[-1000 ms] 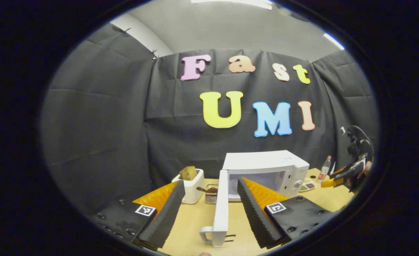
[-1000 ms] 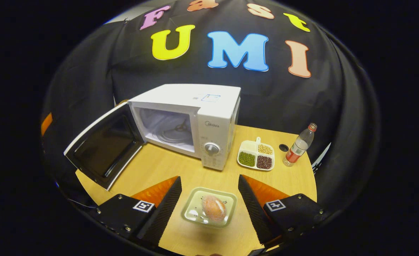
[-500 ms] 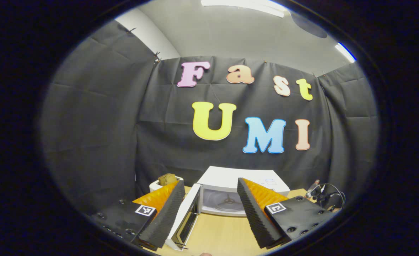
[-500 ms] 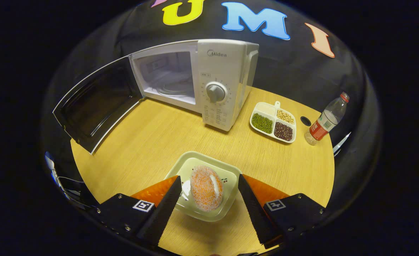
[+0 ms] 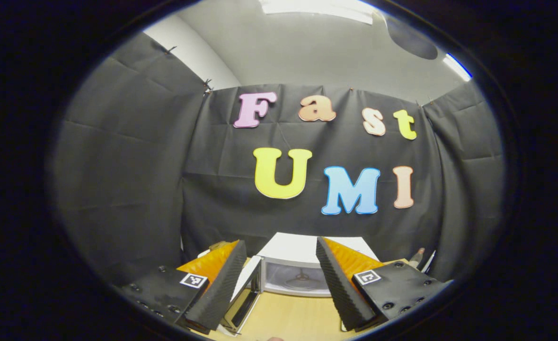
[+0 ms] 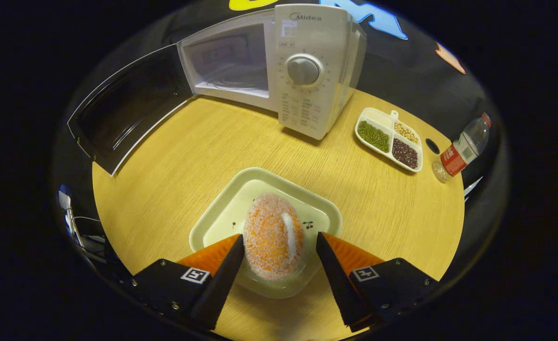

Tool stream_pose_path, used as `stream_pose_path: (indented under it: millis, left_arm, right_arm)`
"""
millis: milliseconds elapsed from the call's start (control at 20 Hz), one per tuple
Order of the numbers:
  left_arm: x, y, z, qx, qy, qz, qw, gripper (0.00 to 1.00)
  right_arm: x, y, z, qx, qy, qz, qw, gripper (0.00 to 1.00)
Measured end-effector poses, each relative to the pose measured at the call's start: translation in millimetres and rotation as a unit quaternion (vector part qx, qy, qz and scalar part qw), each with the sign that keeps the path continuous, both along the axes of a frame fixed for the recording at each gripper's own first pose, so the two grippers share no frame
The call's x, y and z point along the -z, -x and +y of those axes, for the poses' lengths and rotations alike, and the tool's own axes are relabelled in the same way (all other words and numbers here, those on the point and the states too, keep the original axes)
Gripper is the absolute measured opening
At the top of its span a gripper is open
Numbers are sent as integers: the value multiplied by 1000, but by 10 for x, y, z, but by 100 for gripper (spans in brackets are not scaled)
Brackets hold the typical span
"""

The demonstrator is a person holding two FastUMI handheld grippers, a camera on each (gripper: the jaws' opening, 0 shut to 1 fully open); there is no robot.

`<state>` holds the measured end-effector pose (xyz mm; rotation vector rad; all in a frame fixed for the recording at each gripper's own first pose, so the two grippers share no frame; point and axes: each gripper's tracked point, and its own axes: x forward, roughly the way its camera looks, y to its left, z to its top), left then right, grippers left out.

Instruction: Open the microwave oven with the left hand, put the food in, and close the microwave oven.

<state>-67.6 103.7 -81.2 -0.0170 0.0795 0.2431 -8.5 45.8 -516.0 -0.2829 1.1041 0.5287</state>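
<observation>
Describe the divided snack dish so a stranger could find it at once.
Start at the white microwave standing at the back of the round wooden table with its door open. Just to its right, before the plastic bottle, lies the small white divided dish. It alone has compartments, filled with green, tan and dark red beans.

In the right gripper view we see the food (image 6: 273, 241) on a plate (image 6: 222, 210) before the microwave (image 6: 307, 66); its door (image 6: 122, 109) swings left. A tray (image 6: 388, 139) and bottle (image 6: 461, 149) lie right.
</observation>
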Motion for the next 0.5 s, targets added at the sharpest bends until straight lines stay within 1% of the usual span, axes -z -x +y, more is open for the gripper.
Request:
stream_pose_path:
  millis: [50, 100, 150, 200, 250, 300, 350, 450, 500]
  left_arm:
    - [9, 12, 1, -1, -1, 3, 1000, 94]
    - [29, 4, 13, -4, -2, 5, 1000, 94]
    - [44, 7, 28, -7, -2, 9, 1000, 94]
    - [76, 16, 33, -8, 0, 12, 1000, 94]
    - [91, 26, 32, -7, 1, 12, 1000, 97]
    - [101, 21, 37, -4, 2, 13, 1000, 99]
    - [123, 29, 47, -2, 1, 15, 1000, 99]
    - [156, 26, 96, 1, 3, 16, 1000, 99]
    - [159, 13, 95, 6, 8, 13, 1000, 99]
  right_arm:
    - [25, 39, 29, -1, -6, 10, 1000, 88]
    - [25, 35, 29, 2, -5, 13, 1000, 86]
    - [6, 23, 47, 1, -6, 14, 1000, 73]
    - [-2, 29, 48, -2, -6, 14, 1000, 73]
    - [-8, 28, 55, -9, -5, 14, 1000, 66]
    - [-53, -19, 9, -7, 8, 1, 1000, 66]
    - [-99, -15, 7, -10, 15, -9, 1000, 55]
    - [-256, -96, 0, -13, 38, -49, 998, 55]
    - [-353, -126, 3, -21, 51, -69, 996, 55]
